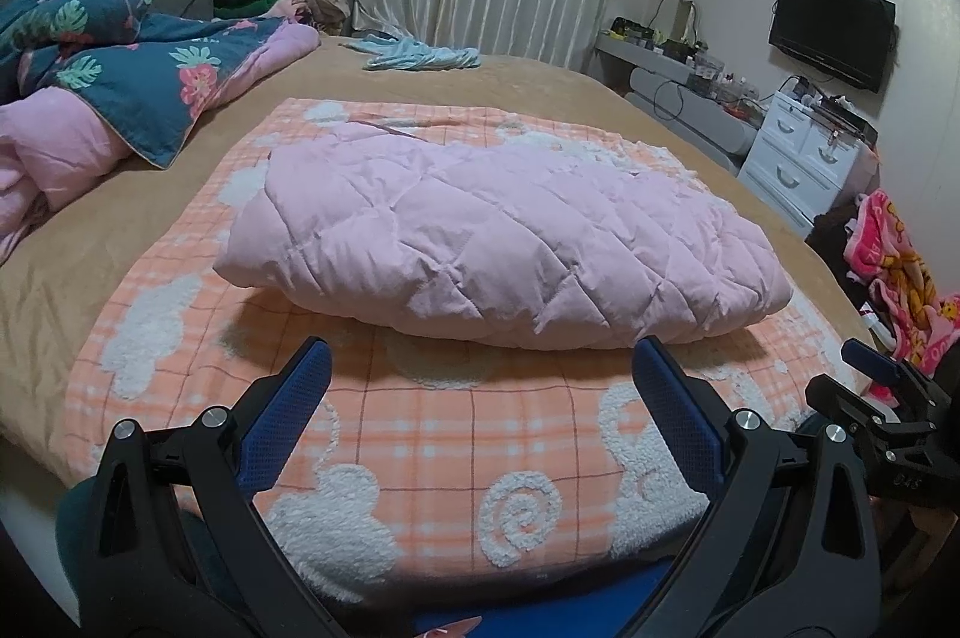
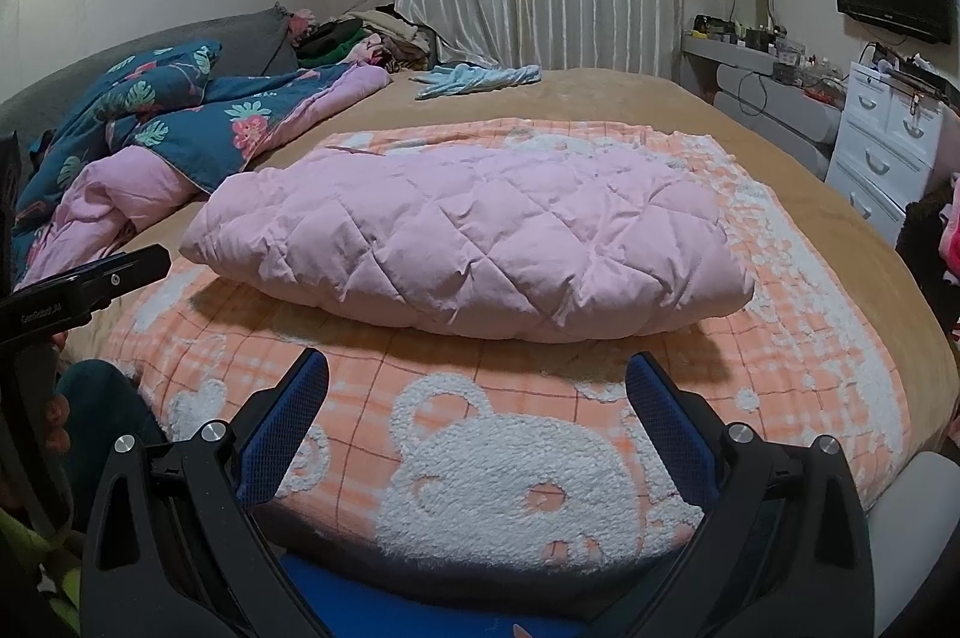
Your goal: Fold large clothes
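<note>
Both our grippers, left (image 1: 480, 368) and right (image 2: 478, 380), hang w/ fingers wide apart, holding nothing, over the orange plaid fleece blanket (image 1: 420, 434). Puffy pink quilted jacket (image 1: 498, 242) sits folded mid-blanket, just ahead. Imo it's springy, so a shallow pinch could let the bundle flop open.

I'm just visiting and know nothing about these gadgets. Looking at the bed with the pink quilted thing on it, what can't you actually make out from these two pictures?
- Pink quilted garment: folded into a bundle, so its type, sleeves and underside are hidden in both views.
- Orange checked blanket: its near edge is covered by the open right gripper and left gripper.
- Shelf clutter: too small to identify.
- Clothes pile by the curtain: items blur together.
</note>
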`<state>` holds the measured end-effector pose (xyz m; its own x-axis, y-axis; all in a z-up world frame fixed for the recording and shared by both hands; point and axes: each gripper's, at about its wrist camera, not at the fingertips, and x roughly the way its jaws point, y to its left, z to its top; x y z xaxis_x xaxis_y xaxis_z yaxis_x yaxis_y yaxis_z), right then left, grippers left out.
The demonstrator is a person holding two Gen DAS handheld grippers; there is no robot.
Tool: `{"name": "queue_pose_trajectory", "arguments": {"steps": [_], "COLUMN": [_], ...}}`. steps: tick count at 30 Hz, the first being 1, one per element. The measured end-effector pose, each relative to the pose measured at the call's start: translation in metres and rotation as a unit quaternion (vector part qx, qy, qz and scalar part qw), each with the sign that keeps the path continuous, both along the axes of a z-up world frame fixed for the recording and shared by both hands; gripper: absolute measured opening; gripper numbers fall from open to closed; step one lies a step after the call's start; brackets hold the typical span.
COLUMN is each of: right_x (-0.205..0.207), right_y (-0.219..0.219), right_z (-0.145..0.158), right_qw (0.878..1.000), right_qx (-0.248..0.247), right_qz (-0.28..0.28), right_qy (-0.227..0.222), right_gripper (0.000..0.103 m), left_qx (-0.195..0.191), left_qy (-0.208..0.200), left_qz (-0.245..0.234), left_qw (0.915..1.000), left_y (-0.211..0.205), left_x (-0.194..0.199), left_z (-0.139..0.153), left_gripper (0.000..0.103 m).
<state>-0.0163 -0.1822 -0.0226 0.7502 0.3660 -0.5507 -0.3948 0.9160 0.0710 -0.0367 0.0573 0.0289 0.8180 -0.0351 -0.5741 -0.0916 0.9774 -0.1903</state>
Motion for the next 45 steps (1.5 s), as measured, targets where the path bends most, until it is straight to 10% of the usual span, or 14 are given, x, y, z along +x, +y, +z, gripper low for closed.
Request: {"name": "queue_pose_trajectory", "arguments": {"steps": [45], "right_x": [-0.0033], "right_y": [0.0020], "right_z": [0.0076], "right_qw": [1.000], "right_qx": [-0.002], "right_qz": [-0.002], "right_qy": [-0.011], "right_gripper": [0.099], "left_qx": [0.004], "left_qy": [0.010], "left_qz": [0.003], "left_qw": [0.9999], "left_y": [0.0048], "left_x": [0.0004], "left_z": [0.0007], "left_gripper": [0.094]}}
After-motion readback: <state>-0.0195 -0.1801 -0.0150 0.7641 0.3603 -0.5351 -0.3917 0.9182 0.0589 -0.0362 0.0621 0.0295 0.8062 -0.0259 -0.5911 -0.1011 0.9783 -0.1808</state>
